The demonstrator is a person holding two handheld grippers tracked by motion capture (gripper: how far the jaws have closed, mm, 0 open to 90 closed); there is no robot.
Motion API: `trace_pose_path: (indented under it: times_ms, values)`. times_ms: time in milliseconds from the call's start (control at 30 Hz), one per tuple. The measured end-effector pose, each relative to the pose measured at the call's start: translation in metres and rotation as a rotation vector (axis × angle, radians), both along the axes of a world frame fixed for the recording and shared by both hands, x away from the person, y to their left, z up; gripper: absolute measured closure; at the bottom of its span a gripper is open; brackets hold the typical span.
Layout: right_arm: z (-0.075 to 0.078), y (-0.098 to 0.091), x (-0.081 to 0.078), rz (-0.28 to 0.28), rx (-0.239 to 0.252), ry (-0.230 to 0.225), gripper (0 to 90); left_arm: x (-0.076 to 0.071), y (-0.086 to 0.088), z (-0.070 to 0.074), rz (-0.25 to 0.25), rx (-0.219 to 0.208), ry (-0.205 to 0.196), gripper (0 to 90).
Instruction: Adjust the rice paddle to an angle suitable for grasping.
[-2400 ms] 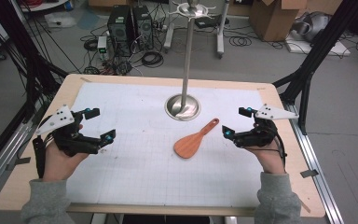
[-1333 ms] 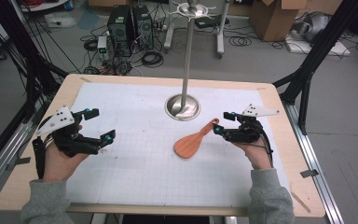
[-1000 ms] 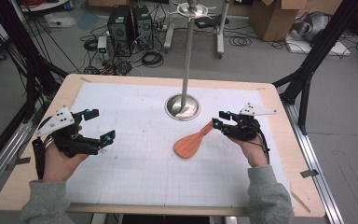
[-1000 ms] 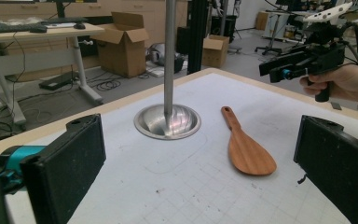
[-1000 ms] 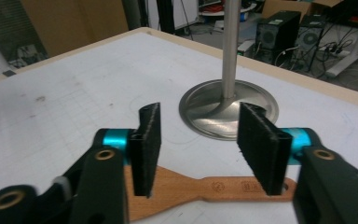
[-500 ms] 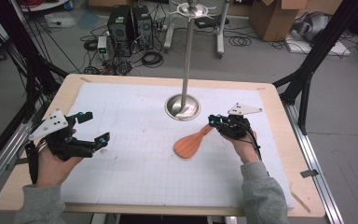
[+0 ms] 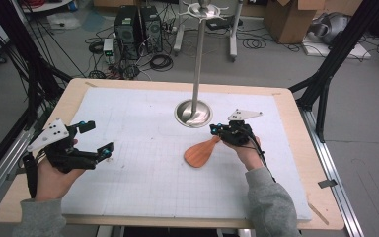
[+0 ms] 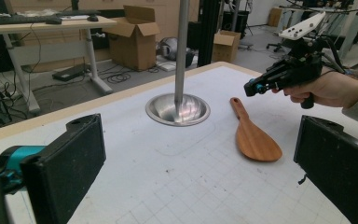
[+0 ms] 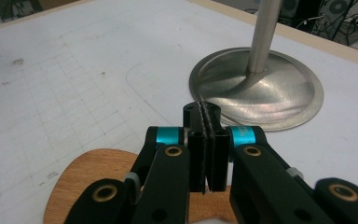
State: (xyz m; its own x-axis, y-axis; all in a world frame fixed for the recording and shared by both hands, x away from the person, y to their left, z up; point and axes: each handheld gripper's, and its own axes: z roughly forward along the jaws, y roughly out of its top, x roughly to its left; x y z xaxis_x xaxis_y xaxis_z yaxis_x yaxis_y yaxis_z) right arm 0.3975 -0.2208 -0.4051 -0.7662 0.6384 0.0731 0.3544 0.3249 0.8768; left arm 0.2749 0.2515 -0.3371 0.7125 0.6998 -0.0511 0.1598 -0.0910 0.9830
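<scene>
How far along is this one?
Done: nothing yet; the spatula lies flat on the table. In hand: the right gripper is at its handle end, its fingers have just closed, with nothing visibly between them. Left: grip and lift the spatula; the left gripper waits open.

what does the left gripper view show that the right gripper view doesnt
Left gripper view: its own open left tongs, the wooden spatula whole, handle included, the right tongs from outside in a hand, near the handle end, and cardboard boxes beyond the table.
Right gripper view: the right tongs close up. They have just been closing and are now shut with nothing between them, the spatula lying beneath.
Both: the spatula, the metal stand base with its pole, and the white gridded mat.
</scene>
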Motion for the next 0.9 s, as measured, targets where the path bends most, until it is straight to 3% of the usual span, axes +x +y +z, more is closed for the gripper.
trace_pose_path:
  times_ms: [400,900]
  values:
    - [-0.012,0.018,0.007,0.052,-0.020,0.055,89.1,-0.003,0.003,-0.002,0.011,0.007,0.007,2.5]
    - [-0.026,0.044,0.010,0.130,-0.067,0.078,89.2,-0.010,0.014,0.001,0.041,0.007,-0.005,2.6]
